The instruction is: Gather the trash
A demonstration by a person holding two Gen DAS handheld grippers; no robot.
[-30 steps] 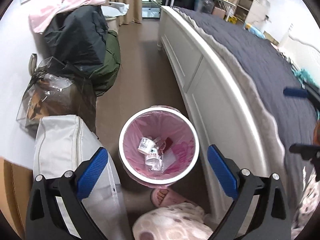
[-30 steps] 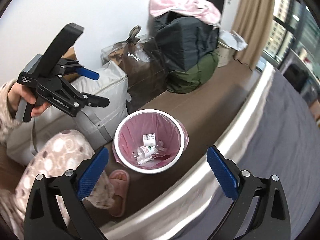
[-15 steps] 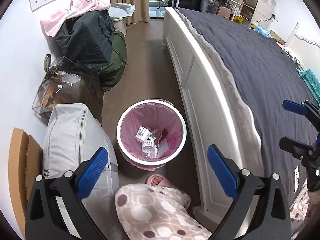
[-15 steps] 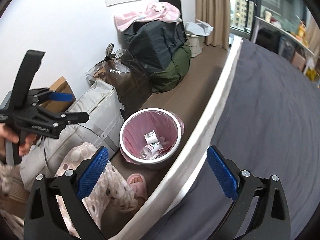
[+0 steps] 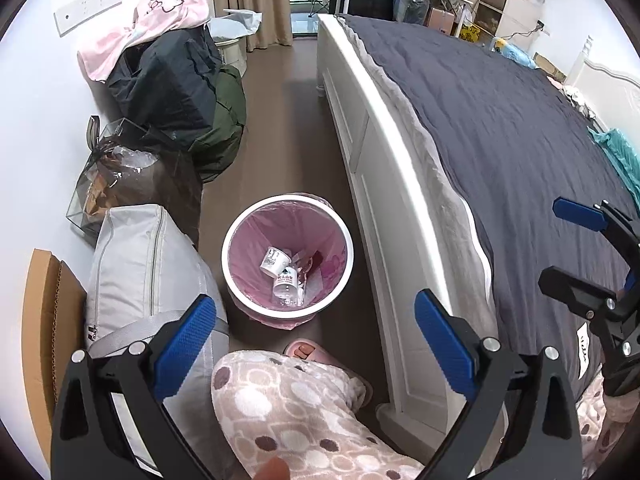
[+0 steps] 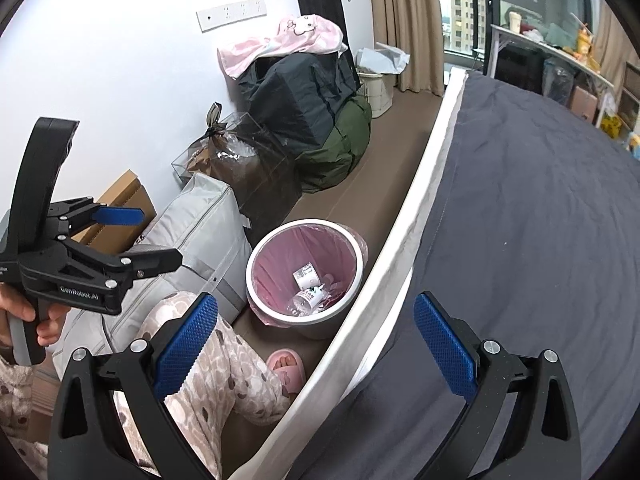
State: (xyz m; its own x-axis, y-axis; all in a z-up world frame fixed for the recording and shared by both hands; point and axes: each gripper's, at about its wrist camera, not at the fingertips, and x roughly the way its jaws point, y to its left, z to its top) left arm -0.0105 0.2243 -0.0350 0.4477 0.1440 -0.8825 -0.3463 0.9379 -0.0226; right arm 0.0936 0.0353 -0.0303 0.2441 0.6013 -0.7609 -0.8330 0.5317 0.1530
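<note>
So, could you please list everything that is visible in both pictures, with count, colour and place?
Trash bin: one, white with pink liner, floor beside bed.
Paper cup: one, white, inside bin.
Plastic bottle: one, clear, inside bin.
Bed: one, white frame, dark cover, right.
Storage bag: one, grey, left of bin.
Gift bag: one, clear brown, by wall.
Duffel bags: dark and green, stacked beyond.
Slipper: one, pink, near bin.
Left gripper: open, blue pads.
Right gripper: open, over bed edge.

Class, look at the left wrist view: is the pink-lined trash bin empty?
No. The trash bin holds a small white cup and a clear plastic bottle at its bottom.
</note>
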